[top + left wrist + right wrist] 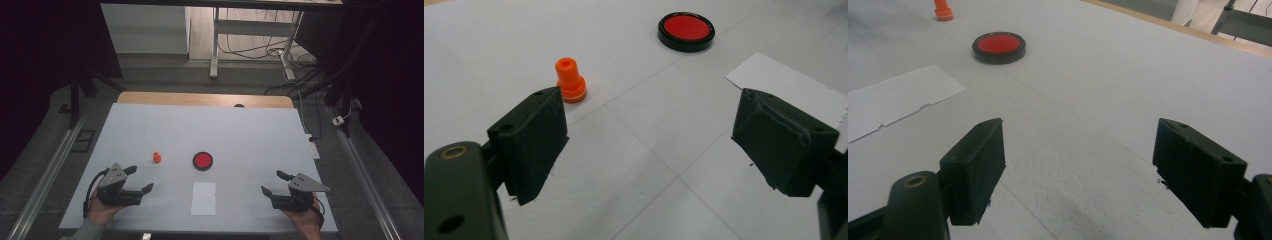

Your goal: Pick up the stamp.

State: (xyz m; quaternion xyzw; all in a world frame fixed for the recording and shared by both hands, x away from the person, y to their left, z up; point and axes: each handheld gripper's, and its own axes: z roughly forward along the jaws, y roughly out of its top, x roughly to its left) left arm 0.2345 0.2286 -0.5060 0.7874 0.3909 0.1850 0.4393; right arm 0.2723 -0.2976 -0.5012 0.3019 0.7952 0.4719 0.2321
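On the white table [250,130], the left gripper [140,179] rests near the front left corner, jaws spread wide with nothing between them. The orange stamp [157,157] stands upright at about one o'clock from it, near but apart; in the left gripper view the orange stamp [570,80] sits just beyond the left jaw. The red ink pad [202,160] lies at three o'clock from the stamp, with the paper slip [204,198] at six o'clock below the pad. The right gripper [273,183] sits near the front right, jaws likewise wide and empty, the pad at ten o'clock from it.
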